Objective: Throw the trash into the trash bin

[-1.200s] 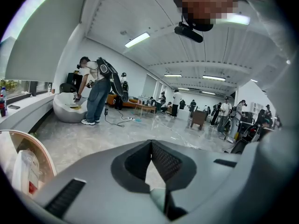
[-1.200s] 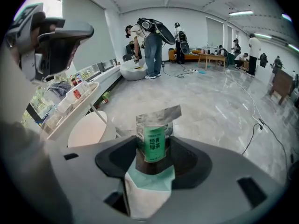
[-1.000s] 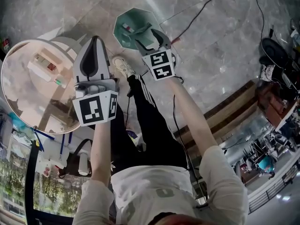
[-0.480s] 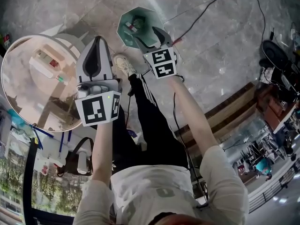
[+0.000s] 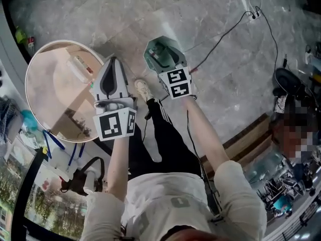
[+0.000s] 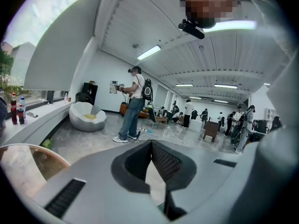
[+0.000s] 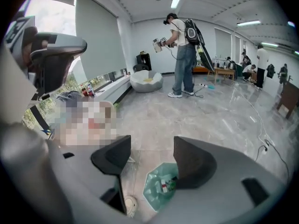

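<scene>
The green trash bin (image 5: pixel 150 54) stands on the grey floor, with a small red-and-white packet (image 7: pixel 165 186) lying inside it. My right gripper (image 5: pixel 166 51) hangs above the bin (image 7: pixel 154 192); in the right gripper view the gripper (image 7: pixel 152 148) is open and nothing is between its jaws. My left gripper (image 5: pixel 114 60) is beside the round wooden table (image 5: pixel 50 89), at its right edge. In the left gripper view its tips (image 6: pixel 150 143) meet, so it is shut and empty. A white box (image 5: pixel 80 64) and a small green item (image 5: pixel 92 83) lie on the table.
My shoe (image 5: pixel 144 89) is on the floor just below the bin. Cables (image 5: pixel 220 34) run to a power strip (image 5: pixel 244 4). A wooden bench (image 5: pixel 251 134) stands at right and a bag (image 5: pixel 83 179) lies at lower left. Other people (image 7: pixel 184 55) stand further off.
Both grippers have risen, the right one still over the bin. The head view has swung, so table and bin sit further right and look smaller.
</scene>
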